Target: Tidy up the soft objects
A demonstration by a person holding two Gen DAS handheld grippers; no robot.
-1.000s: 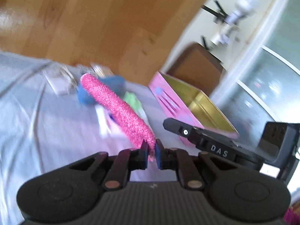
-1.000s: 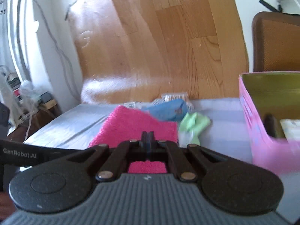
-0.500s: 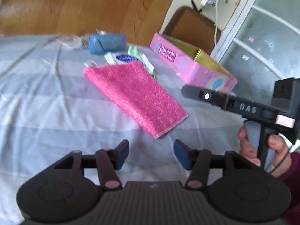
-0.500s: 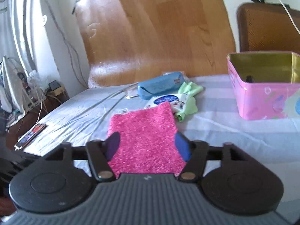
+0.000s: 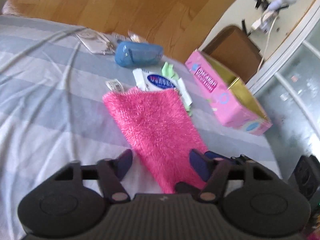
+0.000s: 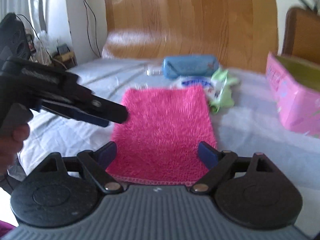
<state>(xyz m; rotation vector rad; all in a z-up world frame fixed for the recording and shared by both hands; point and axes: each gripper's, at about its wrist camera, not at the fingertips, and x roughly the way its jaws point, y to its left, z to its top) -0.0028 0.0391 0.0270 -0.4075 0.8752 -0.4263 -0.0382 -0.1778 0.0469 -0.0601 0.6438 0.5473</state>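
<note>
A fluffy pink towel [image 5: 154,126] lies flat, folded, on the striped bed sheet [image 5: 40,100]; it also shows in the right wrist view [image 6: 164,128]. My left gripper [image 5: 160,164] is open, its fingers on either side of the towel's near end. My right gripper [image 6: 158,156] is open, low over the towel's near edge. The left gripper [image 6: 108,118] appears in the right wrist view at the towel's left edge. A blue pouch [image 5: 138,54], a white wipes pack [image 5: 158,82] and a green cloth [image 5: 170,72] lie beyond the towel.
An open pink box [image 5: 228,98] with a gold inside stands to the right of the towel, also in the right wrist view [image 6: 294,100]. A wooden headboard [image 5: 120,6] rises behind the bed. A brown chair [image 5: 234,50] stands beyond the box.
Both grippers let go of the pink towel and opened. The towel went from held up to lying flat on the sheet. Both grippers have since moved closer over its near end.
</note>
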